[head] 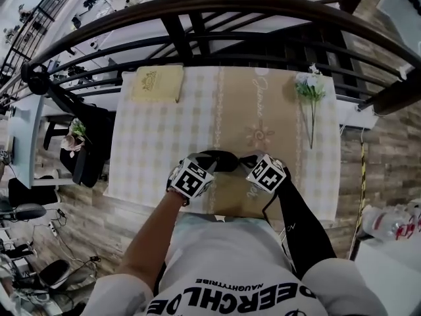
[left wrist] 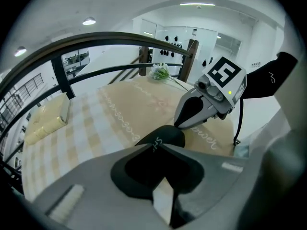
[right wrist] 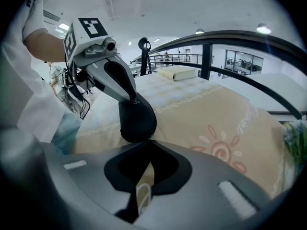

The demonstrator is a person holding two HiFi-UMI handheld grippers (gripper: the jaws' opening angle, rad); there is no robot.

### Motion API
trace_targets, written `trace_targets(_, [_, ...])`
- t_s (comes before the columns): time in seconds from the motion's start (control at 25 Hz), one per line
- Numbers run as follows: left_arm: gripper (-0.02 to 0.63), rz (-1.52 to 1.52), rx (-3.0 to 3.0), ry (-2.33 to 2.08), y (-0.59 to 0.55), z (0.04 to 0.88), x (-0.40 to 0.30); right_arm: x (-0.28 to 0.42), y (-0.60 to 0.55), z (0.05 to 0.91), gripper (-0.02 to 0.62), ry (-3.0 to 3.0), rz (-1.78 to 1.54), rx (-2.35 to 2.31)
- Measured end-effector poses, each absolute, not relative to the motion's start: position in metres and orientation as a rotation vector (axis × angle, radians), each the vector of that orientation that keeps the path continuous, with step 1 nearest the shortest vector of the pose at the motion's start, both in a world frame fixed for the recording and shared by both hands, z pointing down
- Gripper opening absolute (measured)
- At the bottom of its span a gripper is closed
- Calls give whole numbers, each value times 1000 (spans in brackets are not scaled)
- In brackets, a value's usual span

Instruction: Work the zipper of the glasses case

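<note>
- While the left gripper [head: 206,161] clamps the glasses case [head: 220,158], the right gripper [head: 245,161] meets it from the 3 o'clock side. Both sit over the desk [head: 151,143] at its 6 o'clock edge, close to the person's body.
- Left gripper view: the fingers are closed on the black case [left wrist: 168,137], which bulges out past the tips toward 12 o'clock. The right gripper [left wrist: 178,123] comes in from 2 o'clock, tips touching the case.
- Right gripper view: the fingers are pressed together, tips right at the 6 o'clock end of the case [right wrist: 138,121].
- Same view: a small pale loop [right wrist: 143,193] shows in the gap behind the tips. Can't tell if it's the zipper pull or whether it's actually pinched.
- Same view: the case stands on end, and the left gripper [right wrist: 132,99] grips it from the 11 o'clock side.
- Can't tell whether the case touches the desk or hangs just above it.
- Case is over the near end of the beige runner [head: 263,110], which runs from 12 to 6 o'clock over the checked cloth.
- Other items on the desk, well apart from the case: a flat yellow box [head: 156,83] at 11 o'clock and a flower sprig [head: 309,87] at 1 o'clock, stem pointing to 6.
- A dark curved railing [head: 197,8] wraps around the desk's far side.
</note>
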State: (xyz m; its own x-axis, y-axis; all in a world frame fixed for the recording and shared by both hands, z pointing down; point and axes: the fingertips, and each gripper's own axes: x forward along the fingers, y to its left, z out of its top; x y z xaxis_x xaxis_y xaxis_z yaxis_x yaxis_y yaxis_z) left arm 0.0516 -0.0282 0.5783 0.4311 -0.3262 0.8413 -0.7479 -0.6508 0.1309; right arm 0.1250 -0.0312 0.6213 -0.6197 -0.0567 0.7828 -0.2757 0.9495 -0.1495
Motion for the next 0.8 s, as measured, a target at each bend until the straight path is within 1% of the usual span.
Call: trace_targets(0.8, [37, 1089, 2185, -920, -26, 575, 51, 130, -12, 618, 29, -2225, 345, 211])
